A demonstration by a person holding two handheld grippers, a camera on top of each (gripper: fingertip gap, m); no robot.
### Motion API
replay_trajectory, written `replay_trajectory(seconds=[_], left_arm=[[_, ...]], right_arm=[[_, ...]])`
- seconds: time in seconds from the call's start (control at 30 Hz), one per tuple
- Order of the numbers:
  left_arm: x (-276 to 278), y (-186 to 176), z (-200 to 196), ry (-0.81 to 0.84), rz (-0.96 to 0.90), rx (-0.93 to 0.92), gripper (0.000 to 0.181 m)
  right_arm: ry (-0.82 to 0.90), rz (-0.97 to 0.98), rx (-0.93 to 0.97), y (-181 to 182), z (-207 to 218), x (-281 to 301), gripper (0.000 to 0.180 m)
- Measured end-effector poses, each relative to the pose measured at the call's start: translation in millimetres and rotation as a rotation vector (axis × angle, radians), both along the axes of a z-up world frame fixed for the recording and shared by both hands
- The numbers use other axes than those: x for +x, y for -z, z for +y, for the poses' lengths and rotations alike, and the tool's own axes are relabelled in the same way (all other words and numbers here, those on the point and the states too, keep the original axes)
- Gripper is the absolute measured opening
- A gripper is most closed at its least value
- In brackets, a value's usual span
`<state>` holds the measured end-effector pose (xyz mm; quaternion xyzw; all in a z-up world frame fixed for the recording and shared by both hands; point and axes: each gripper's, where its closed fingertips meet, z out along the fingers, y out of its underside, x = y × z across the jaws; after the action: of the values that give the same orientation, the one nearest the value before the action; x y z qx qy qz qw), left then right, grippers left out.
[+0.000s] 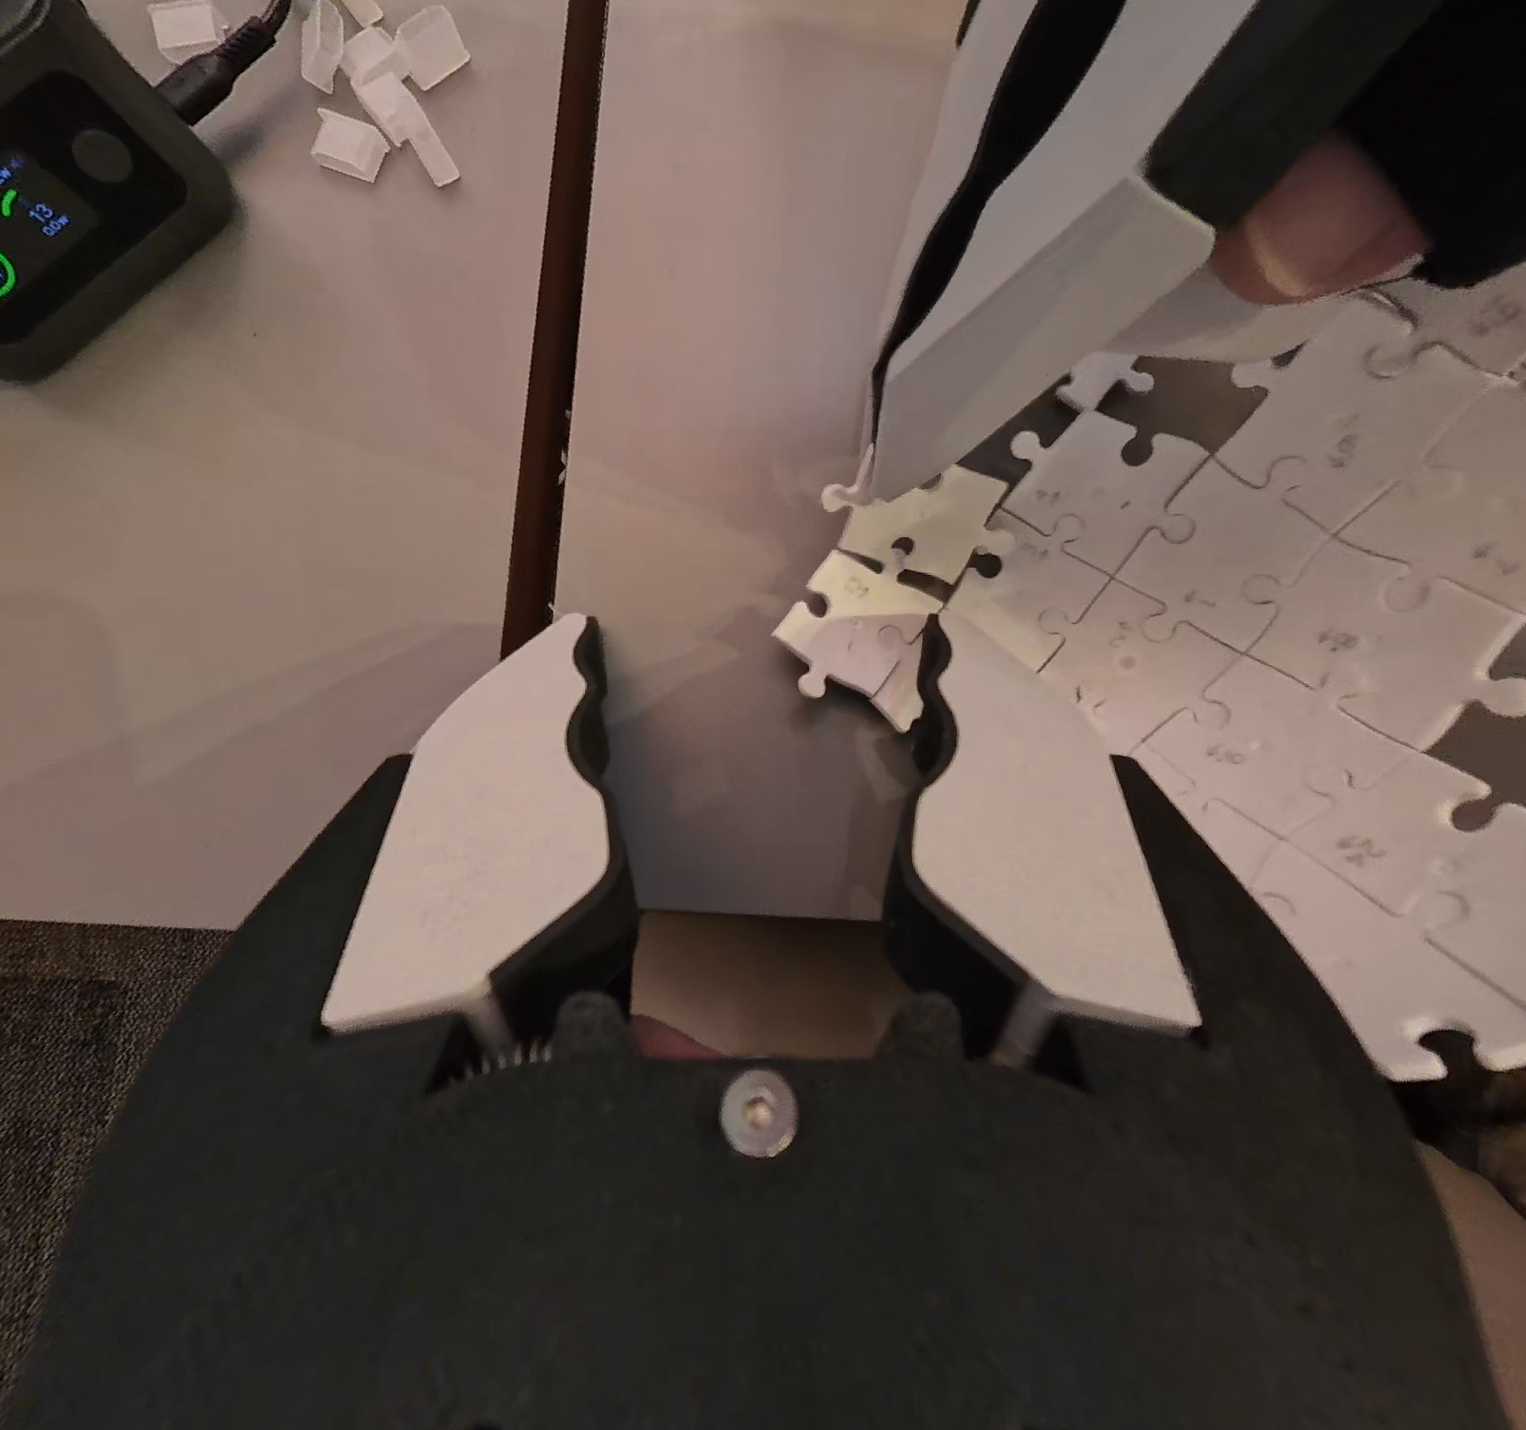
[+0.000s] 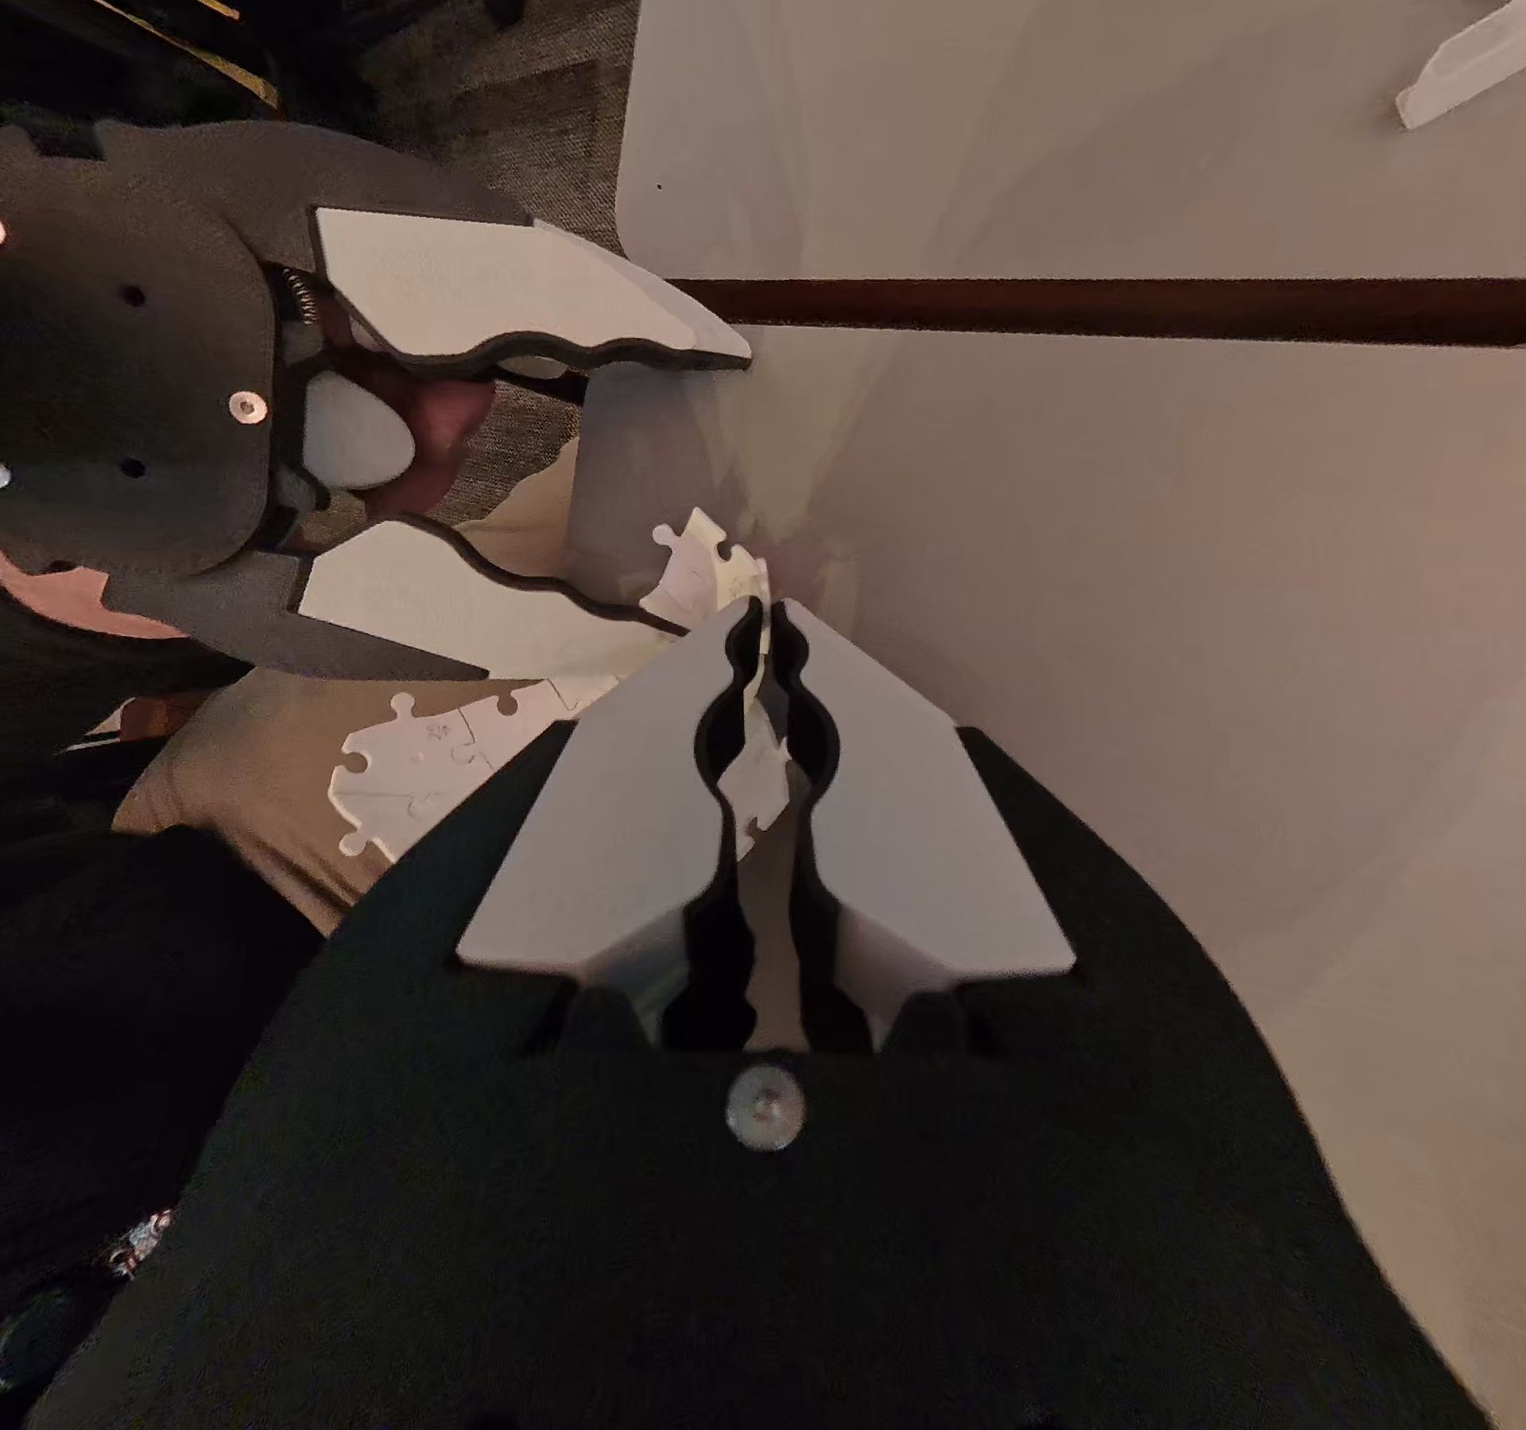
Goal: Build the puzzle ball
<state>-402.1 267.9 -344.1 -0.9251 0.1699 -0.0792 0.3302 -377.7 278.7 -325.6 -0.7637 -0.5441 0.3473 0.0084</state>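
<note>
Puzzle (image 1: 1288, 647): white curved sheet of joined pieces at my desk (image 1: 743, 234) edge. My right claw (image 2: 766, 614) is clamped on its raised end strip (image 1: 900, 564). My left claw (image 1: 760, 647) gapes wide, one finger touching that strip. Loose clear caps (image 1: 380, 77) and a dark device (image 1: 82, 218) lie well apart.

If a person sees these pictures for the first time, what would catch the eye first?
Probably the sheet of joined white puzzle pieces spread at the right of the pale table, its near edge curling upward. The right tool pinches that raised edge, while the left tool stands open beside it. Far left sits a dark device with a lit screen.
</note>
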Motion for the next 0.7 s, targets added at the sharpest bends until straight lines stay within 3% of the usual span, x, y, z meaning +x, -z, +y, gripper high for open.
replay_trajectory(seconds=[0.47, 0.7], left_arm=[[0, 0, 1, -0.001, -0.001, 0.002, 0.073], [-1, 0, 2, -0.002, -0.002, 0.004, 0.073]], right_arm=[[0.009, -0.089, -0.003, 7, 2, 5, 0.01], [-0.152, -0.192, 0.164, 7, 5, 16, 0.007]])
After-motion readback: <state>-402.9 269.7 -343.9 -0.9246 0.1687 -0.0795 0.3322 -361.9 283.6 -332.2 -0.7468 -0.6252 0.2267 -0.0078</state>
